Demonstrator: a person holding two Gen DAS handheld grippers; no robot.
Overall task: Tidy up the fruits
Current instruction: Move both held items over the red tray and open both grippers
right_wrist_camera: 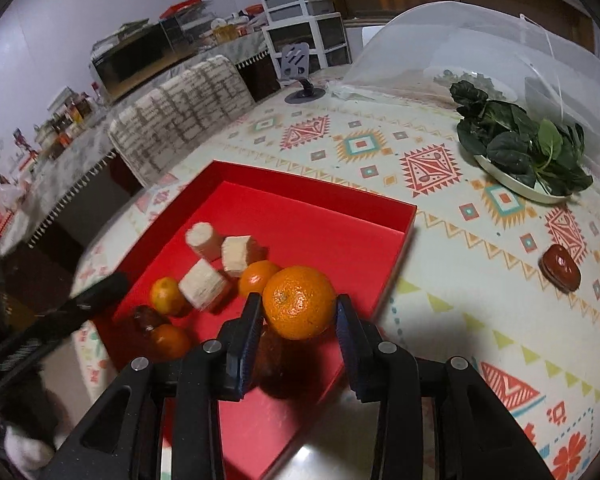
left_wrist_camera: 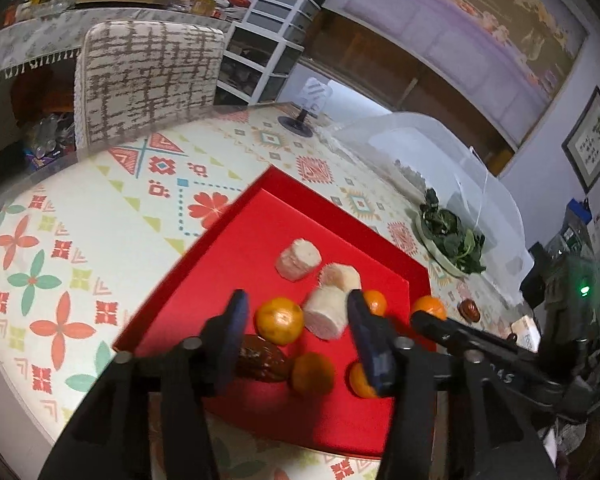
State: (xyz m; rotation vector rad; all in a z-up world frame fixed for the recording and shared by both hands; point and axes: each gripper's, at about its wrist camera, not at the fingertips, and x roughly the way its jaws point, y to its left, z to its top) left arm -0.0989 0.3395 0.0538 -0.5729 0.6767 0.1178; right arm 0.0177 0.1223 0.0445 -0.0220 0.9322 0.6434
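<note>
I have the right gripper (right_wrist_camera: pixel 297 316) holding a round orange mandarin (right_wrist_camera: pixel 299 303) between its jaws above the shallow red cardboard tray (right_wrist_camera: pixel 396 249), the left gripper (left_wrist_camera: pixel 296 322) hovering wide and empty, so next I lower and release among the fruit.

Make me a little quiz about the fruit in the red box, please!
1. True or false: the right gripper holds a mandarin.
2. Where is the brown date that sits alone? A) in the red box B) on the tablecloth C) on the plate of greens
3. How many pale cut chunks, like this one, lie in the box?

Key: 1 true; 2 B; 3 three.
</note>
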